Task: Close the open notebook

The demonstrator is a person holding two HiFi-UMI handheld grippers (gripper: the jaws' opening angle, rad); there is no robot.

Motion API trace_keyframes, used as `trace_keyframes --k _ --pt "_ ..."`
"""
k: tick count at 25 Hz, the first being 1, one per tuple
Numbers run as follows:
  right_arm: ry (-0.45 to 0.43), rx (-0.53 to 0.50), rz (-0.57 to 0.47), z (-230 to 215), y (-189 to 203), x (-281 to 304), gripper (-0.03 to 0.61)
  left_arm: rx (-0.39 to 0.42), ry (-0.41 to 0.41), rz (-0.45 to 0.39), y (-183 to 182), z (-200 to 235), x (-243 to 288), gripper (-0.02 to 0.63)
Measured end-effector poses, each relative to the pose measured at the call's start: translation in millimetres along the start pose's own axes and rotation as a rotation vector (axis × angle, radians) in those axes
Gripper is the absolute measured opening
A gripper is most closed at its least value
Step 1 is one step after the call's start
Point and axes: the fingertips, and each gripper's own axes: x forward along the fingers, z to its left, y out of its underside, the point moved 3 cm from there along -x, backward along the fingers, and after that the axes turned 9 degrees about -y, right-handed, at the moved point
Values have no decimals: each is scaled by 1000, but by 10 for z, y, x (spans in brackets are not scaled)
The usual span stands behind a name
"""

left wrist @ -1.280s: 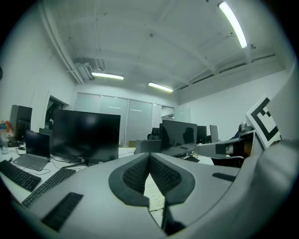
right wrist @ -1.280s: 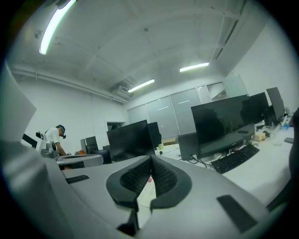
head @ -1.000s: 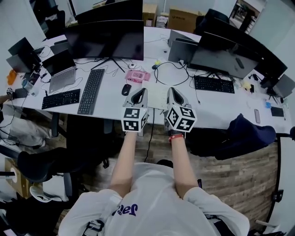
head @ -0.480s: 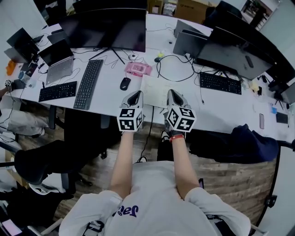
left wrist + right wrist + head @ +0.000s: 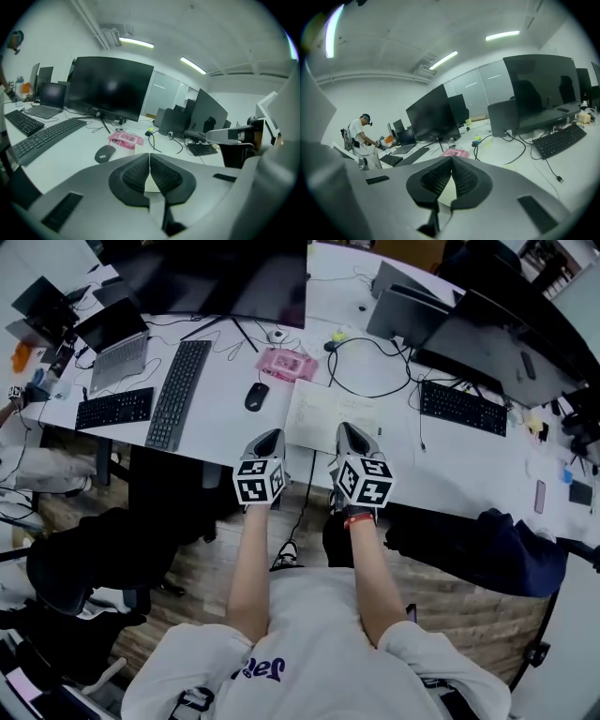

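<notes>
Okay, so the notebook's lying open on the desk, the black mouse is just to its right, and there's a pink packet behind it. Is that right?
Not quite. The head view shows the black mouse just to the left of the open notebook, not to its right. The rest stands: the notebook lies open on the desk, and the pink packet sits behind it.

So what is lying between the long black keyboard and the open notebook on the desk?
A black mouse lies there, on the white desk, with the keyboard on one side and the notebook on the other. The head view shows it most clearly.
</notes>
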Motion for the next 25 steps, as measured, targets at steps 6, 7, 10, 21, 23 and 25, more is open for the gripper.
trace_keyframes --k 6,7,10,21,23,25 --pt "16 33 77 -206 239 145 15 -82 -12 64 230 107 190 20" --pt "13 31 83 -216 246 167 15 -93 -14 73 255 116 221 20" --pt "0 23 95 -217 246 221 15 -121 -18 93 326 132 305 21" --pt "0 -4 112 -335 193 320 14 -188 -14 126 437 169 561 62" --pt "4 -2 112 -364 180 335 15 -196 -13 141 484 183 602 78" --pt "6 -3 116 -383 183 346 15 -211 -11 158 556 201 635 96"
